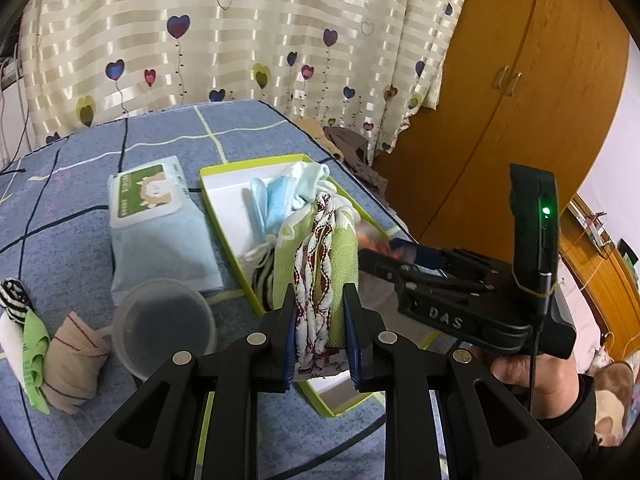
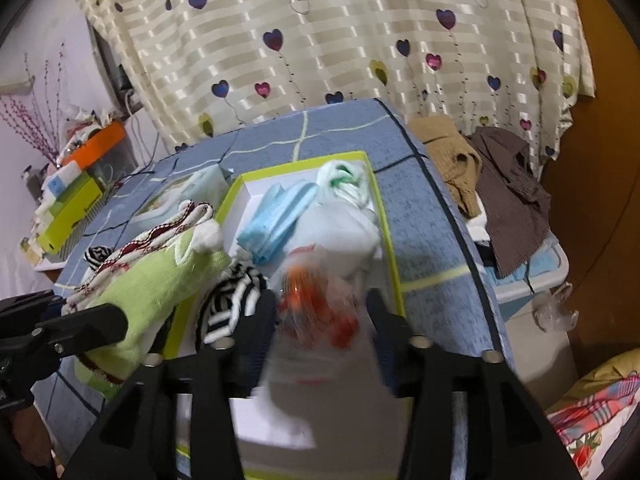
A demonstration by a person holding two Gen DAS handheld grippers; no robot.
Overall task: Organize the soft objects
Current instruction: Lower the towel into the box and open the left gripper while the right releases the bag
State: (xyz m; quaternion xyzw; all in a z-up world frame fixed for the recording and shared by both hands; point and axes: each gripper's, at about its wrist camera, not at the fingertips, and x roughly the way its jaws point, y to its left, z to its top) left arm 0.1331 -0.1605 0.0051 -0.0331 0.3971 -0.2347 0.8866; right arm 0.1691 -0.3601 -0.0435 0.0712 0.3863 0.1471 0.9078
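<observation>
My left gripper [image 1: 320, 336] is shut on a green cloth with red-and-white braided trim [image 1: 320, 264] and holds it over the green-rimmed white box [image 1: 224, 168]. The cloth also shows in the right wrist view [image 2: 160, 280]. In the box lie blue face masks [image 1: 272, 204], a pale rolled sock [image 1: 312, 180] and a striped sock [image 1: 262, 276]. My right gripper [image 2: 322, 320] is over the box [image 2: 386, 216], shut on a blurred clear plastic packet with orange-red contents [image 2: 316, 308]. It shows in the left wrist view [image 1: 376, 258].
On the blue tablecloth [image 1: 80, 208] lie a wipes pack [image 1: 148, 192] on a light blue cloth, a clear plastic cup [image 1: 164, 324], a beige rolled cloth [image 1: 76, 356] and a green-white bundle [image 1: 24, 344]. Clothes [image 2: 488, 172] are piled right of the table. A wooden wardrobe [image 1: 520, 80] stands behind.
</observation>
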